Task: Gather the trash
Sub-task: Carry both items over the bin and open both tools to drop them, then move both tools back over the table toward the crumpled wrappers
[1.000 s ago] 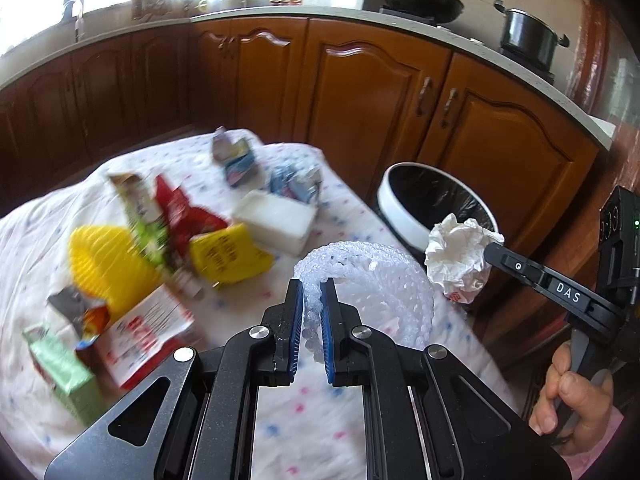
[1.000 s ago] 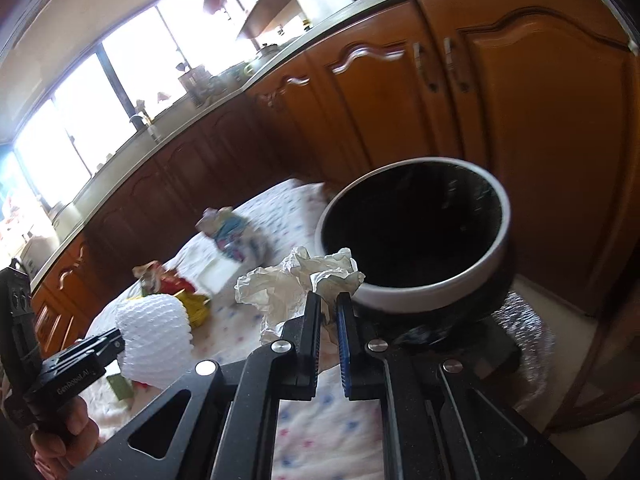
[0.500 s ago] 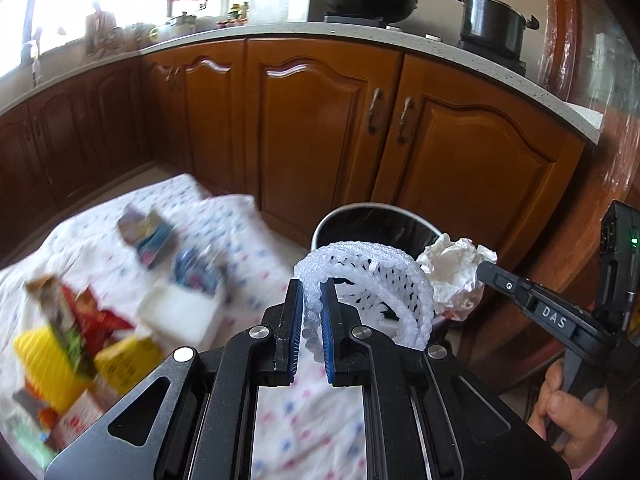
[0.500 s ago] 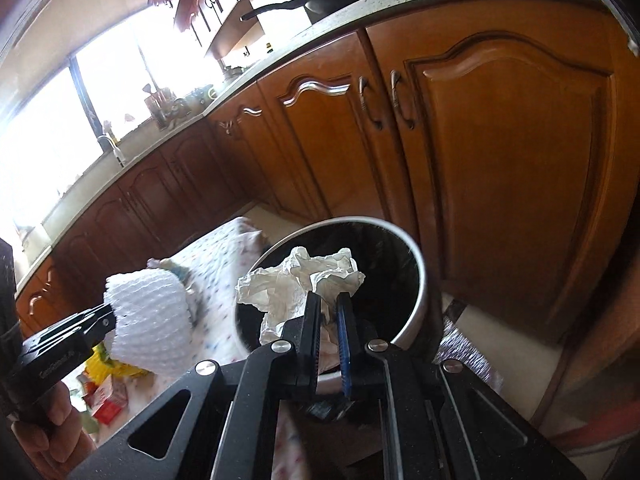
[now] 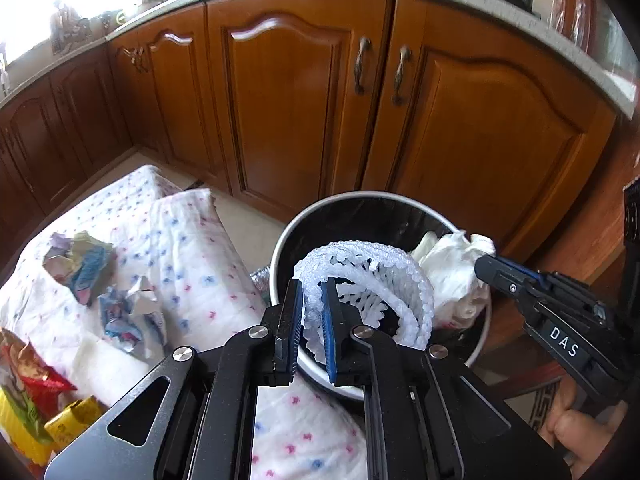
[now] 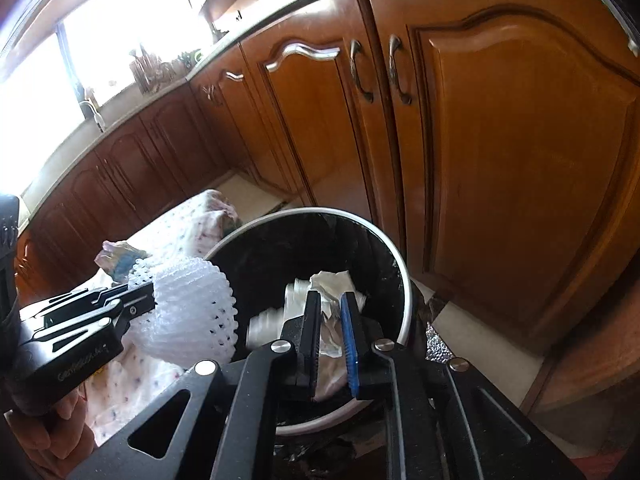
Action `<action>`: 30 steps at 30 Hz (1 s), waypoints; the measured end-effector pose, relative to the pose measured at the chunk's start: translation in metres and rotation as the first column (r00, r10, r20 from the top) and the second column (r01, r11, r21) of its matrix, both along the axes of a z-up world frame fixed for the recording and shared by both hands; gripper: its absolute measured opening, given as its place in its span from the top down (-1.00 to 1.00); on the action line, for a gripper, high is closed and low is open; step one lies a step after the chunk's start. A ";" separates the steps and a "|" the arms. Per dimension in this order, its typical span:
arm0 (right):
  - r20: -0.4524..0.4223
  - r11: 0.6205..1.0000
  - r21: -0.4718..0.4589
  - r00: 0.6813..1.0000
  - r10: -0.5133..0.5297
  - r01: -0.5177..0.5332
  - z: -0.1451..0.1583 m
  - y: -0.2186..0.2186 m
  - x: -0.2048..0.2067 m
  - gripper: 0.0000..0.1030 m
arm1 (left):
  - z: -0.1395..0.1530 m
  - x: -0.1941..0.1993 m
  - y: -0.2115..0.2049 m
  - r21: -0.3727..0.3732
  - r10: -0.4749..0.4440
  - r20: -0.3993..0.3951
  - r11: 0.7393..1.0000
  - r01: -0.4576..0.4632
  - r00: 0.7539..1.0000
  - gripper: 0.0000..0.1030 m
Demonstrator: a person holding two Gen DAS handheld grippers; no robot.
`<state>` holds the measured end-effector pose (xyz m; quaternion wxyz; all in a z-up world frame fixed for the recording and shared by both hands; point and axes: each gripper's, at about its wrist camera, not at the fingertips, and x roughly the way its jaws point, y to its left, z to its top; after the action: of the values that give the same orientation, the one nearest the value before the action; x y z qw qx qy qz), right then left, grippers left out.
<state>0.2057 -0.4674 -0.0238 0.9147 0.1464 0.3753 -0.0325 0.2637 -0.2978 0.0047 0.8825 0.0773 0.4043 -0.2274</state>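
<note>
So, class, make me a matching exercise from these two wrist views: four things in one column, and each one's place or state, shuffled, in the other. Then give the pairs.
Things
1. white foam net
2. crumpled white paper
3. trash bin
4. blue crumpled wrapper

Places or states
A. lying on the dotted cloth
B. standing on the floor, lined in black
C. pinched in the left gripper
D. between the fingers of the right gripper, over the bin

Pairs: 1-C, 2-D, 3-B, 4-A

Glossy wooden cabinets (image 5: 296,120), white foam net (image 5: 372,280), crumpled paper (image 5: 452,272), black-lined bin (image 6: 404,304).
</note>
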 end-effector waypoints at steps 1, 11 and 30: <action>-0.004 1.000 0.008 1.000 0.000 0.000 -0.001 -0.003 0.002 0.69 | -0.002 0.001 -0.003 0.005 -0.008 -0.006 1.000 0.008 1.000 0.73; 0.055 0.996 0.082 0.998 -0.021 0.016 0.005 -0.011 -0.013 -0.02 | 0.003 -0.009 0.000 -0.017 -0.015 0.015 1.000 0.015 1.000 -0.31; 0.150 0.980 0.164 0.985 0.087 -0.111 0.019 0.075 -0.061 -0.67 | 0.009 -0.066 0.130 -0.133 0.186 -0.009 0.973 -0.186 0.982 -0.33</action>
<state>0.1452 -0.3919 -0.0048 0.9235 0.2077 0.3175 0.0561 0.1980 -0.1678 0.0140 0.9039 -0.0197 0.3920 -0.1701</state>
